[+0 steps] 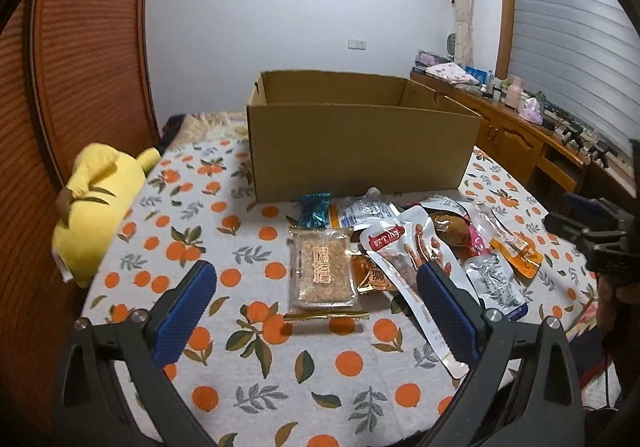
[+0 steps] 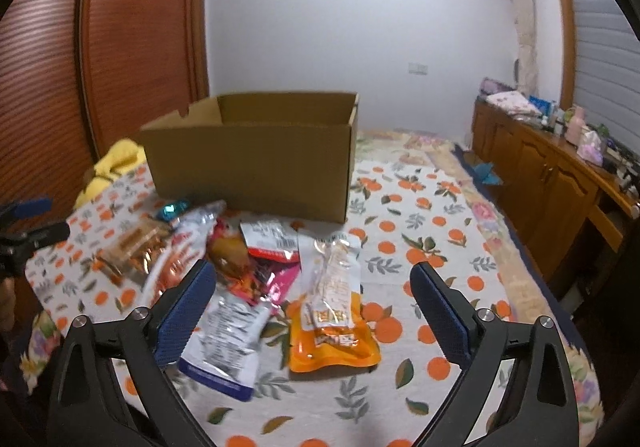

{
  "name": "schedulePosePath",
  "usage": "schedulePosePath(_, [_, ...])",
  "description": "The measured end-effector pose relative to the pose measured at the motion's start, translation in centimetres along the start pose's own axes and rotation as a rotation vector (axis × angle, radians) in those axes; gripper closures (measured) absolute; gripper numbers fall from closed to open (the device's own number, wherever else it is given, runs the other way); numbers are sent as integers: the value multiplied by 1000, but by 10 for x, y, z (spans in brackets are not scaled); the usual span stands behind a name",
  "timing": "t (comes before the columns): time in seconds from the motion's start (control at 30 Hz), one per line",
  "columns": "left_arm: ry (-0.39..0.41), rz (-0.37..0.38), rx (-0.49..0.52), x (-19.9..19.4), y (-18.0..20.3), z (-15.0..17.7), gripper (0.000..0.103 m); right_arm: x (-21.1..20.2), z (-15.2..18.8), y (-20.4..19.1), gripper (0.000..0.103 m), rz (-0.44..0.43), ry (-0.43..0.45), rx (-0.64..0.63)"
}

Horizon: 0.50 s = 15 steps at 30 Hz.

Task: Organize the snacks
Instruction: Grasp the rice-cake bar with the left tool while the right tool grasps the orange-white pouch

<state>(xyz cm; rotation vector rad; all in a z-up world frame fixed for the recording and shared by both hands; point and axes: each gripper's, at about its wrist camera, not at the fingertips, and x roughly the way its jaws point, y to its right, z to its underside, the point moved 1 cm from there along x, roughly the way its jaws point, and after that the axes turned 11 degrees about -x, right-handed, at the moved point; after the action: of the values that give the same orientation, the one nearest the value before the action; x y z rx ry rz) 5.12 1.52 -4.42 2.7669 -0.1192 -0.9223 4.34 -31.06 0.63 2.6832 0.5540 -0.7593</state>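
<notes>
On the orange-print cloth, snack packets [image 1: 400, 247] lie heaped just before an open cardboard box [image 1: 360, 151], probably their destination. My left tongs [image 1: 316, 299] and right tongs [image 2: 312, 299] both gape wide, holding nothing. Overlapping wrappers could hinder picking one; a yellow plush toy [image 1: 96, 207] sits aside.

Black gripper frames, seemingly ribbed blue fingers [image 1: 188, 299], silver screws.

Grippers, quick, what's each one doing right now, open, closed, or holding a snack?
Left gripper: jaws open, holding nothing, above the clear cracker pack.
Right gripper: jaws open, holding nothing, above the orange pouch.
</notes>
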Motion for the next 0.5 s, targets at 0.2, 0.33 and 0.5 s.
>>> schedulePosePath(0.2, [-44,23,-20,16,-7,-7,4,38,3,10,18,-95,-116,-24])
schedulePosePath(0.33, [-77,29,-19,27,-9,-11,4,65,7,17,24,-147,-193,-5])
schedulePosePath(0.5, [-123,27,-9,42,-7,-14,4,89,9,29,25,-171,-262,35])
